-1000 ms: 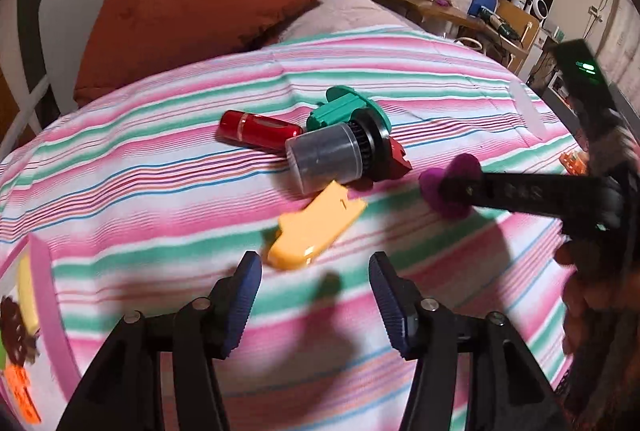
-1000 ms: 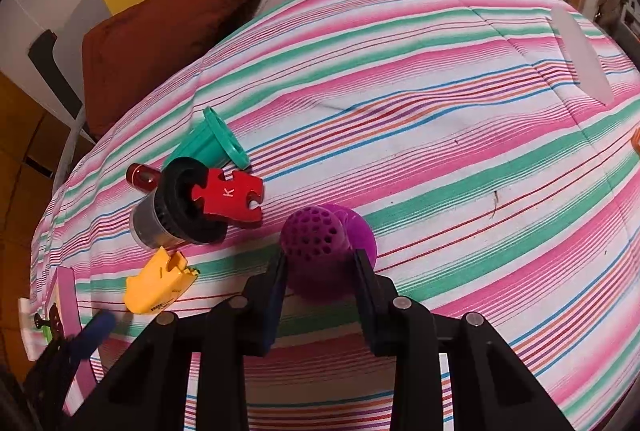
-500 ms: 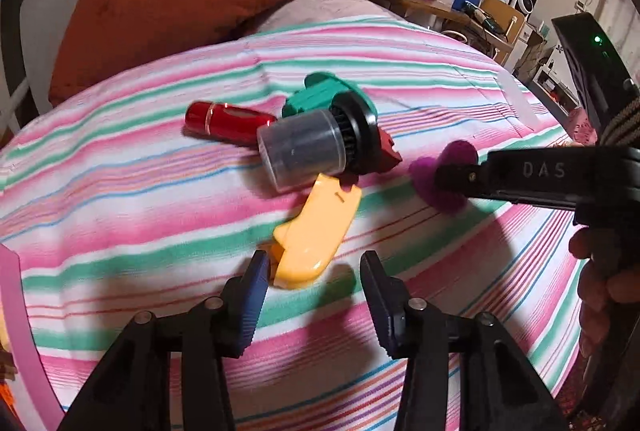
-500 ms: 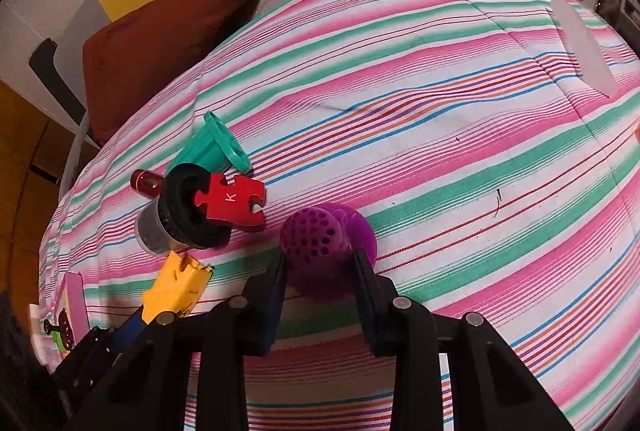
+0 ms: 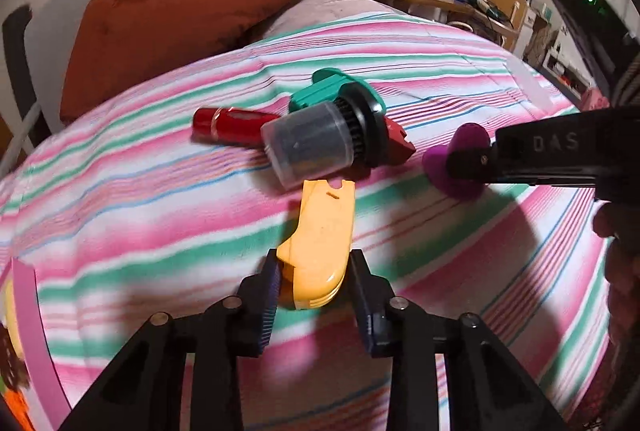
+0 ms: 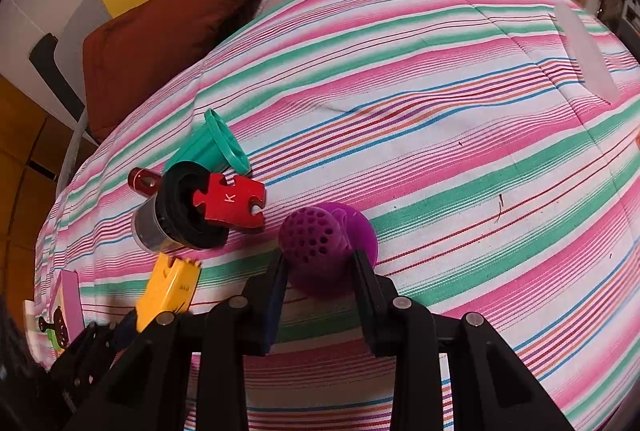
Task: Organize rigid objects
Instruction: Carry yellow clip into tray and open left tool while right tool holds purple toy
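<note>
On the striped bedspread (image 5: 120, 215) lies a yellow plastic piece (image 5: 324, 227). My left gripper (image 5: 316, 271) has its near end between the jaws, which are closing, and both pads touch its sides. The same piece (image 6: 168, 287) sticks out of the left gripper (image 6: 120, 327) in the right wrist view. My right gripper (image 6: 320, 259) is shut on a purple perforated knob (image 6: 312, 235) resting on the cloth; from the side this gripper (image 5: 460, 163) and knob (image 5: 468, 139) appear at the right.
Just beyond the yellow piece lie a clear canister with a black cap (image 5: 308, 147), a red tube (image 5: 236, 125), a teal funnel (image 5: 324, 91) and a red puzzle piece (image 6: 230, 201). A rust pillow (image 5: 180, 19) sits behind. A pink-edged card (image 5: 24, 311) lies at the left edge.
My left gripper came forward over the yellow piece and its jaws narrowed from wide open onto its sides. The right gripper kept still on the purple knob.
</note>
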Available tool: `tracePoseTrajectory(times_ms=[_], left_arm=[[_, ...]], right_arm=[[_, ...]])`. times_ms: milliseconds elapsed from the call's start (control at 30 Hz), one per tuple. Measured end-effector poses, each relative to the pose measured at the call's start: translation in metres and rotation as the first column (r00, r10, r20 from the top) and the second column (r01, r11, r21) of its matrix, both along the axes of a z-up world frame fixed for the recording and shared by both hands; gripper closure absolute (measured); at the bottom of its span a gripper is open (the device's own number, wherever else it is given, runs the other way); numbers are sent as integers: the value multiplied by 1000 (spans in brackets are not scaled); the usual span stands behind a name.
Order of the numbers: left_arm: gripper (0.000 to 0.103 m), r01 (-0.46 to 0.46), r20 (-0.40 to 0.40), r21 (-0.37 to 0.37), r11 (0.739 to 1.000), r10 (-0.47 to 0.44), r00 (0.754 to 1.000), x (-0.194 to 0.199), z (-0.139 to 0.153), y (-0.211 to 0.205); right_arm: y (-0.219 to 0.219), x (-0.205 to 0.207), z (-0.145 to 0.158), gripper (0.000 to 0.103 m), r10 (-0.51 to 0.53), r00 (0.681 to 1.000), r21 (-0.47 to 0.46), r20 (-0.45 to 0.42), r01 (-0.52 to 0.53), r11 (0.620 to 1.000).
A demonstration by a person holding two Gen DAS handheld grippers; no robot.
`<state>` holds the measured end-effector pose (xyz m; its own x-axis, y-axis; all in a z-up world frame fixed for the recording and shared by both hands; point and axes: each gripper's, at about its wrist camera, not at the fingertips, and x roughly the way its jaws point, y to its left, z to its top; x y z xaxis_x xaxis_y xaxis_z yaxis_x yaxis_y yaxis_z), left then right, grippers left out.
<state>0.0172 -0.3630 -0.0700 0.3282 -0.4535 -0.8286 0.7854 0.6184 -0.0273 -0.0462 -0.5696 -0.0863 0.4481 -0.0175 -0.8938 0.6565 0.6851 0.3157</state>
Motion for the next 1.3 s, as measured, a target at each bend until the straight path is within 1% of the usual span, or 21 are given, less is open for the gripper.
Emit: tracePoseTrajectory(times_ms=[133, 333, 467, 567, 700, 867, 1000, 1133, 1233, 1300], left_arm=[[70, -17, -13, -16, 1000, 16, 1000, -5, 3, 19], [70, -69, -70, -60, 996, 65, 995, -13, 10, 55], [71, -93, -85, -99, 991, 85, 993, -22, 18, 83], [70, -105, -76, -123, 987, 96, 992, -28, 25, 102], [70, -126, -52, -125, 984, 120, 991, -28, 29, 122], [70, -208, -76, -164, 964, 198, 977, -23, 39, 163], [70, -254, -73, -197, 947, 245, 967, -17, 51, 191], [70, -292, -72, -222, 930, 284, 956, -11, 55, 218], [70, -323, -78, -220, 921, 313, 946, -7, 54, 232], [70, -353, -90, -212, 911, 342, 935, -1, 50, 245]], right_arm=[[1, 0, 0, 70, 4, 1000, -7, 3, -4, 1000], [7, 1, -1, 70, 30, 998, 34, 47, -32, 999], [24, 8, 1, 70, 84, 996, 4, 39, -85, 996], [39, 14, 2, 70, 133, 991, -21, 31, -133, 991], [56, 18, 5, 70, 187, 982, -47, 29, -186, 981], [70, 21, 9, 70, 236, 971, -86, 29, -233, 969], [75, 23, 7, 70, 241, 970, -85, 31, -238, 968], [81, 22, 10, 70, 249, 967, -78, 50, -244, 967], [92, 25, 13, 70, 275, 960, -102, 53, -268, 958], [97, 26, 14, 70, 292, 954, -109, 63, -285, 952]])
